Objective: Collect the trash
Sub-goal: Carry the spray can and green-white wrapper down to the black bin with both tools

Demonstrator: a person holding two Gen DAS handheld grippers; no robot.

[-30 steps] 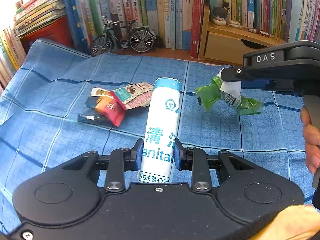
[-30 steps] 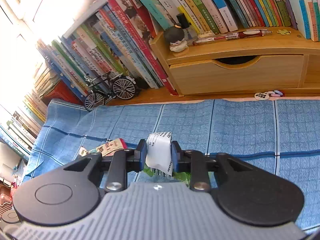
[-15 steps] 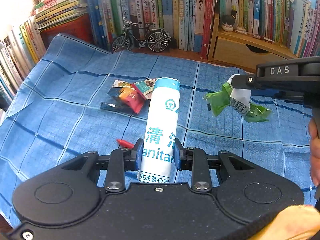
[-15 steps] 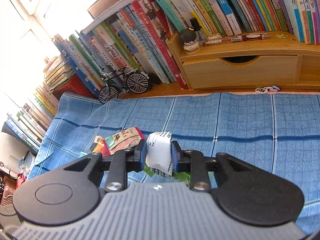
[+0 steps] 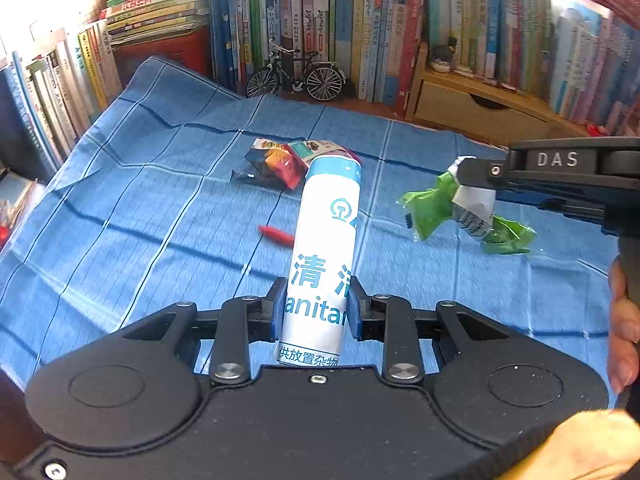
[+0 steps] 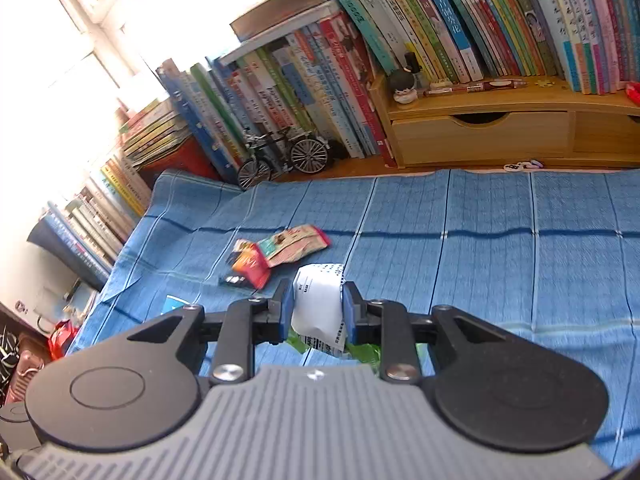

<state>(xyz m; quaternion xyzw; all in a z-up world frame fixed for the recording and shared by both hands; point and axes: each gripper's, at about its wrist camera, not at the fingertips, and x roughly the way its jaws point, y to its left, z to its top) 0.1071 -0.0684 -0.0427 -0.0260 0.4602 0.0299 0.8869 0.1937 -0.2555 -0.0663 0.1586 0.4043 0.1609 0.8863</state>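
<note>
Both grippers are rising away from the blue checked cloth [image 5: 140, 208]: compared with a second ago, each wrist view is now taking in far more of the cloth, and a small red scrap [image 5: 276, 235] that was hidden beside the bag is now lying in sight. The left gripper [image 5: 317, 309] is clenching a white and blue sanitary bag [image 5: 326, 248], rolled or folded into a narrow column, its jaws closed on the lower part. The bag's long axis is running straight out along the fingers, its blue-banded top pointing away from the camera toward the snack wrappers [image 5: 280, 162] on the cloth, leaning slightly to the right. The right gripper [image 6: 318, 306] is pinching a crumpled green wrapper with a white label [image 6: 318, 308], jaws shut on the label; in the left view that wrapper [image 5: 460, 212] is hanging clear of the cloth under the gripper, its long axis lying roughly across the picture with both green ends trailing lower than the pinched middle. The lift suggests the wrapper is now picked up and ready to go into the bag, though the bag's mouth is looking closed and would probably need opening first. The snack wrappers and the red scrap are remaining to be collected.
</note>
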